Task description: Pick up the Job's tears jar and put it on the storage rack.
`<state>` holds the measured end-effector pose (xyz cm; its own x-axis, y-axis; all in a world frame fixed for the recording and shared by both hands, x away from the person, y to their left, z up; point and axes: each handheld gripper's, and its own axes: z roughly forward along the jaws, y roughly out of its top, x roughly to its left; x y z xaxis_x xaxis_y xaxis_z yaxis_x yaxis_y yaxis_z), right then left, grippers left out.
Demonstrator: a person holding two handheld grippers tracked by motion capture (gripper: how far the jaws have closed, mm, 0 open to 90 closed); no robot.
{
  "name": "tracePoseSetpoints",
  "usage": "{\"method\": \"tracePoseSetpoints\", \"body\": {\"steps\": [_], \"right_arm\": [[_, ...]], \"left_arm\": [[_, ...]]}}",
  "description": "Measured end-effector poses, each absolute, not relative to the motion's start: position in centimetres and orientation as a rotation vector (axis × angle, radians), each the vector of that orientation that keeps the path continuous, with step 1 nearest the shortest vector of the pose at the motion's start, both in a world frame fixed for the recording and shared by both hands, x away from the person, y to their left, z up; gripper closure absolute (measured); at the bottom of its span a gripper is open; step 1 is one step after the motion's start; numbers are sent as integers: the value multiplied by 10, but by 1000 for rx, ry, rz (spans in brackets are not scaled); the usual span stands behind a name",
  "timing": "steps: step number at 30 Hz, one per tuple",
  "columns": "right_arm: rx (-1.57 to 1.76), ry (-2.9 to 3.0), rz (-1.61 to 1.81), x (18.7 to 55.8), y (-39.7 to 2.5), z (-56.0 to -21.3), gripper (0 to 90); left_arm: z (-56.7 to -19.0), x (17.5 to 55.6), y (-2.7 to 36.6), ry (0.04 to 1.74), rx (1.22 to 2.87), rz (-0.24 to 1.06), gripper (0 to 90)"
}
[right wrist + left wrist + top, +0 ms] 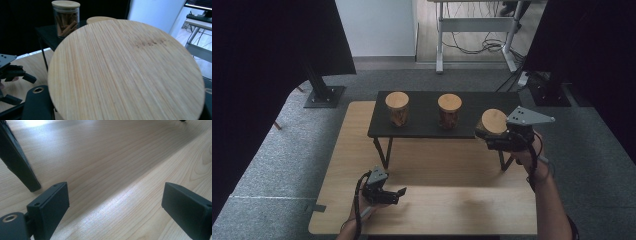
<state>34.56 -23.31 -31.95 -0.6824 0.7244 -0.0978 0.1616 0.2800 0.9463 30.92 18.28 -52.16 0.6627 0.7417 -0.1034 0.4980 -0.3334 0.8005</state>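
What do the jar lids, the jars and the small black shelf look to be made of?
Jar lids: likely bamboo, matte, with fine parallel grain. Jars: clear, probably glass, since the brown sticks inside show through. Black shelf: matte black top on thin legs, possibly metal or painted wood; cannot tell.

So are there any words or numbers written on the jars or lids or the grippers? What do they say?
None can be read.
Jar at the right gripper: its wooden lid shows bare grain and a faint dark smudge, no letters.
Jar of brown sticks: plain glass and lid, no label visible.
Left gripper: black jaws with screw holes, no print.
Screen at the far right: too small and blurred to read.
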Motion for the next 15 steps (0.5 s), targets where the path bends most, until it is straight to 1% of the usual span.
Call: {"method": "tracePoseSetpoints", "body": {"steps": [8, 15], "right_arm": [[815, 2033, 1395, 364, -234, -314, 247], [846, 2032, 1385, 378, -239, -316, 248]], "left_arm": [[-522, 309, 183, 963, 2005, 355, 72], [-522, 310, 185, 966, 2006, 356, 72]]}}
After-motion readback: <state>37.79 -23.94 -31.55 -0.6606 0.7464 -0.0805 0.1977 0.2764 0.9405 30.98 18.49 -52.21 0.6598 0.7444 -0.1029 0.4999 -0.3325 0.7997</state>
